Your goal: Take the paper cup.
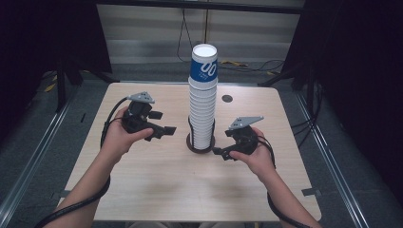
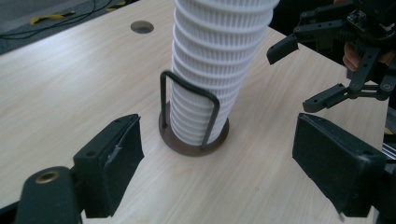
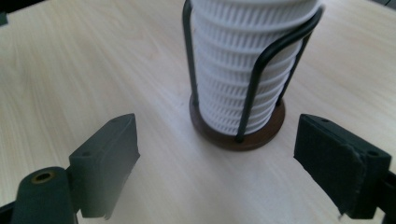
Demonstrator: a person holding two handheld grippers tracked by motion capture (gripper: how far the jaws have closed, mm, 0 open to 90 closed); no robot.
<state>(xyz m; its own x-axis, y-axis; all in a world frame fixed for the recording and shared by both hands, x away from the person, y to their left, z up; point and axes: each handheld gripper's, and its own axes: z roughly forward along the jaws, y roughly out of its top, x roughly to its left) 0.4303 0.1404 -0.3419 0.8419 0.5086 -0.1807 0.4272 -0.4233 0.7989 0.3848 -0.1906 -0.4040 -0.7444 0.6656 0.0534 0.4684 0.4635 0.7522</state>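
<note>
A tall stack of white ribbed paper cups (image 1: 203, 111) stands upside down in a dark round holder (image 1: 192, 145) with wire loops, mid-table. The top cup (image 1: 204, 66) is blue with white print. My left gripper (image 1: 162, 122) hovers open to the left of the stack, jaws pointing at it, with nothing between them. My right gripper (image 1: 222, 145) hangs open just right of the holder's base. In the left gripper view the stack (image 2: 210, 70) and holder (image 2: 187, 140) lie ahead of the jaws (image 2: 217, 128), with the right gripper (image 2: 295, 78) beyond. The right gripper view has its jaws (image 3: 217, 123) facing the holder (image 3: 261, 135).
The light wooden table (image 1: 142, 190) has a small round cable hole (image 1: 227, 98) behind the stack. Cables trail from both grippers past the person's forearms. Metal rails run along the floor on both sides, and dark curtains stand around.
</note>
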